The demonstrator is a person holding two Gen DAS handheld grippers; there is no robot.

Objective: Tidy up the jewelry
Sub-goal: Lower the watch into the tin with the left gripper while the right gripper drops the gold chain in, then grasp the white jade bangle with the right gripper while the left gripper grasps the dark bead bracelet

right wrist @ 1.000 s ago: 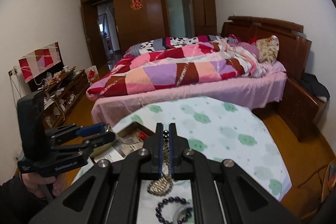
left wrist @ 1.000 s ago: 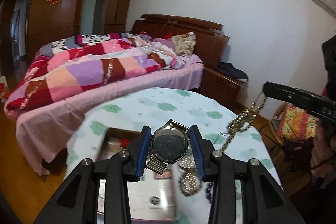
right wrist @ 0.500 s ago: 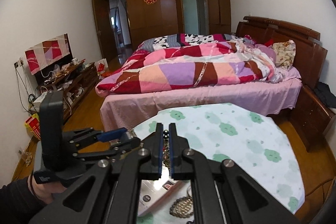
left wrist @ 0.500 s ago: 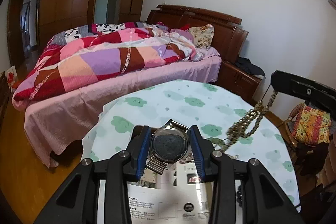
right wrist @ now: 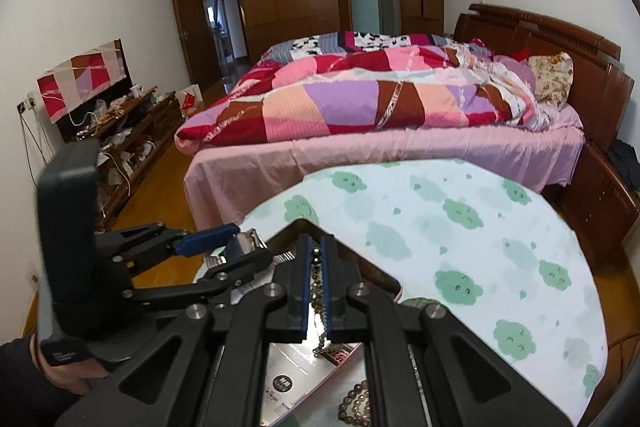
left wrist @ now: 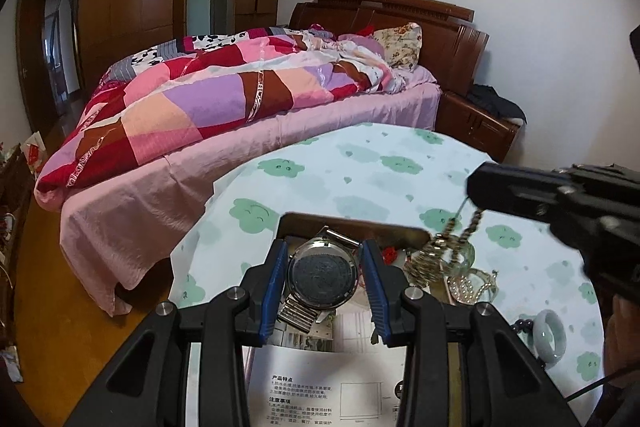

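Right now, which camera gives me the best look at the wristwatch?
The left wrist view. The wristwatch sits centred and close between the left gripper's blue jaws, round case and metal band both clear. The right wrist view shows only a sliver of its band in that gripper's jaws, off to the left.

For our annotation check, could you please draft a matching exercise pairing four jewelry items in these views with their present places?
Things:
1. wristwatch
2. gold chain
3. pale jade bangle
4. tin box

Places:
A. lying on the tablecloth
B. clamped in the left gripper
C. hanging from the right gripper
D. open on the table, beneath both grippers

Pairs: 1-B, 2-C, 3-A, 4-D
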